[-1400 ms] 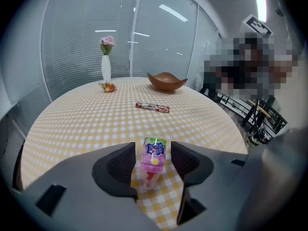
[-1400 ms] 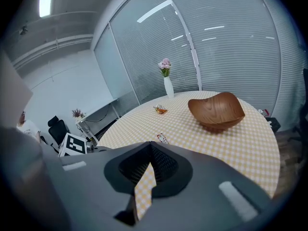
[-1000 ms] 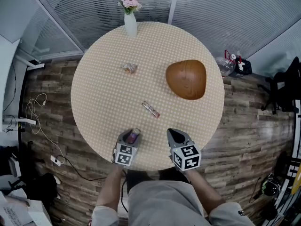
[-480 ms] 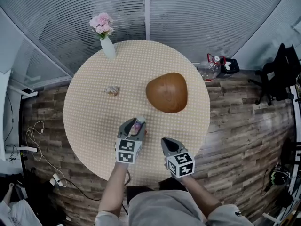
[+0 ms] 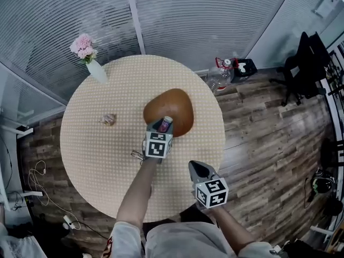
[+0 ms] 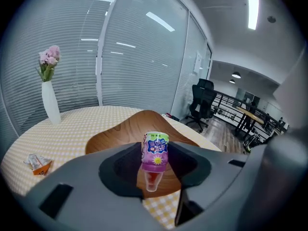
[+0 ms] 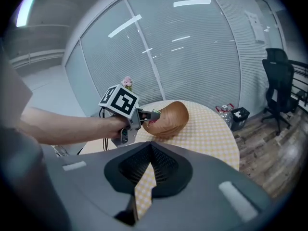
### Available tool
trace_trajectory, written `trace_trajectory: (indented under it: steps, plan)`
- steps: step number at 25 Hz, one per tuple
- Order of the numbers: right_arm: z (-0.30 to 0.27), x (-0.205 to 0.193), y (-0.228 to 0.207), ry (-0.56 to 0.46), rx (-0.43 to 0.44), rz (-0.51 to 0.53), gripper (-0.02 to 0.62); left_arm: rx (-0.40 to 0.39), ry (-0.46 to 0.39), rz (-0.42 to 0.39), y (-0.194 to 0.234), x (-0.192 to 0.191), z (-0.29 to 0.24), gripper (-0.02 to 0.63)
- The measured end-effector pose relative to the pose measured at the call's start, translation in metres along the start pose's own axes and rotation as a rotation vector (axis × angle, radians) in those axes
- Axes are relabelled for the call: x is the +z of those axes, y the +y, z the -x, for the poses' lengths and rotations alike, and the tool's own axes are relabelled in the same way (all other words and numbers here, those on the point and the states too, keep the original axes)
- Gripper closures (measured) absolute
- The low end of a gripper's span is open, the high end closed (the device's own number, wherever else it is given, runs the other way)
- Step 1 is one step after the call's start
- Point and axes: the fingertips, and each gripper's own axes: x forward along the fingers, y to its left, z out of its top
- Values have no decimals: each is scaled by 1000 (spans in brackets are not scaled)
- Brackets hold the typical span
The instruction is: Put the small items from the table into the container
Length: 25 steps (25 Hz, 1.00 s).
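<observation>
1. The left gripper (image 6: 153,157) clamps a small pink drink bottle (image 6: 155,148) upright between its jaws.
2. A wooden bowl (image 6: 115,137) sits just beyond and below it on the checked surface (image 5: 91,149).
3. The right gripper (image 7: 150,154), jaws together and empty, hangs nearer the person.

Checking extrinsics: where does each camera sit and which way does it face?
Head view: on the head, steeply down on round yellow-checked table; both forearms, left gripper, right gripper.
Left gripper view: along its jaws, gripping small pink-labelled bottle, toward brown wooden bowl.
Right gripper view: past its shut jaws at the left gripper and forearm.
Shared: all show the bowl.
</observation>
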Motion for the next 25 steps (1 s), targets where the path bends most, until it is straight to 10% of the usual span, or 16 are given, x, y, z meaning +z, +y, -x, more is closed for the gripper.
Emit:
trace_trajectory:
  steps: [7,18,25]
  plan:
    - [12,-15,-21,13,-50,-34,595,32,53,-31,5,-9,-29,431]
    - [-4,-6,4,19,11,10,595,65,-120,-27,10,3,33,434]
    - [-30,-3,42,42,100,97,595,125,-195,8,34,-15,122,600]
